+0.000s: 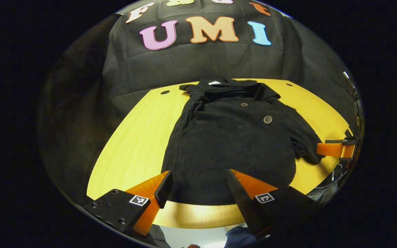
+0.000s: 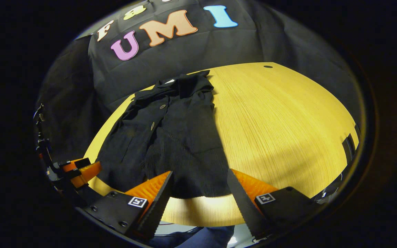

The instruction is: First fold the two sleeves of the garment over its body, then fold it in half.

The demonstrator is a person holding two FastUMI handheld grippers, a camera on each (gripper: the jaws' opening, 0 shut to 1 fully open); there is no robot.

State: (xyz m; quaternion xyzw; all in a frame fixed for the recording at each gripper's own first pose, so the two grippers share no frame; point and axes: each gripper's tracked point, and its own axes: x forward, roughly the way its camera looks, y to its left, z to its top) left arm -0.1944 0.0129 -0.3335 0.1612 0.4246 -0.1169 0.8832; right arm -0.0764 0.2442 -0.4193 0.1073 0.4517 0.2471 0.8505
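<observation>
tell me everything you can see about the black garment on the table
The black garment looks like a knitted, ribbed cardigan with round buttons down its front and a collar at the far end. It lies flat on the yellow wooden table, hem toward the near edge, sleeves apparently already folded in. Both open grippers, left and right, hover at the hem.

Both cams low at table near edge, facing wall; share garment.
</observation>
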